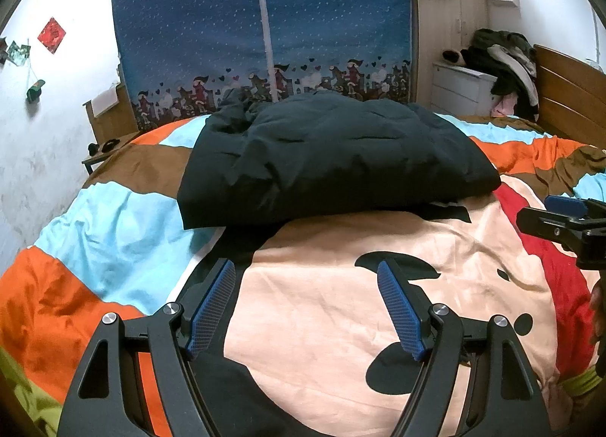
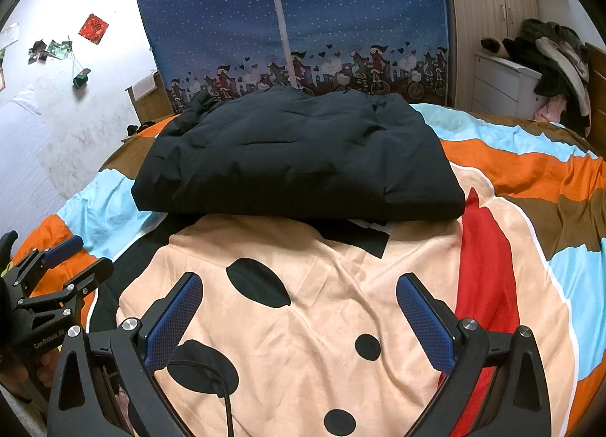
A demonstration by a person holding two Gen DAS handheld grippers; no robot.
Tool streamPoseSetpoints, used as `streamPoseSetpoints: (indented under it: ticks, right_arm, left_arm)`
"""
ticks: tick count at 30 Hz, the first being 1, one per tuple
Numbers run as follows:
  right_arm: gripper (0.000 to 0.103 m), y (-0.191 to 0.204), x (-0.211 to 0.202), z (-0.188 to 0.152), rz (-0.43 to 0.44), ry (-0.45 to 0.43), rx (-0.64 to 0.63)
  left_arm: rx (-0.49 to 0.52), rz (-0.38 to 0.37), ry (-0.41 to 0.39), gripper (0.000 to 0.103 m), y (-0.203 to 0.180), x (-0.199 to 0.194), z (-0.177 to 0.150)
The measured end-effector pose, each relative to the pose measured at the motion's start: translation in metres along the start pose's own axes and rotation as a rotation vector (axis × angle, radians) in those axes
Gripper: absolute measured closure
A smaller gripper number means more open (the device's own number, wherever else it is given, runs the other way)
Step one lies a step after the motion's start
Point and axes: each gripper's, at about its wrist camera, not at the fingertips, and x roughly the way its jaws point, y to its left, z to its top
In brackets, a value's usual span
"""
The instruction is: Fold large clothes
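A bulky dark padded coat (image 1: 333, 156) (image 2: 299, 160) lies folded into a thick rectangle on the colourful bedspread (image 1: 113, 232) (image 2: 303, 323), towards the far side of the bed. My left gripper (image 1: 306, 270) hovers over the peach patch of the spread, short of the coat's near edge, jaws open and empty. My right gripper (image 2: 299, 281) is likewise open and empty, a little short of the coat. Each gripper shows at the edge of the other's view: the right gripper (image 1: 564, 217), the left gripper (image 2: 72, 259).
A blue starry fabric wardrobe (image 1: 261, 28) (image 2: 291, 20) stands behind the bed. A heap of clothes (image 1: 503, 62) (image 2: 556, 54) rests on white drawers at the far right. A wooden headboard (image 1: 568, 96) is at right, a small wooden table (image 1: 110, 115) at left.
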Motion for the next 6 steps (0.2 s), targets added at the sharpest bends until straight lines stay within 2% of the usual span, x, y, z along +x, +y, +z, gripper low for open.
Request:
streamPoseSetpoints:
  ticks: [6]
  right_arm:
    - [0.0, 0.0007, 0.0004, 0.0002, -0.001, -0.001, 0.003]
  left_arm:
    - [-0.007, -0.005, 0.022, 0.031, 0.0017, 0.0028, -0.0002]
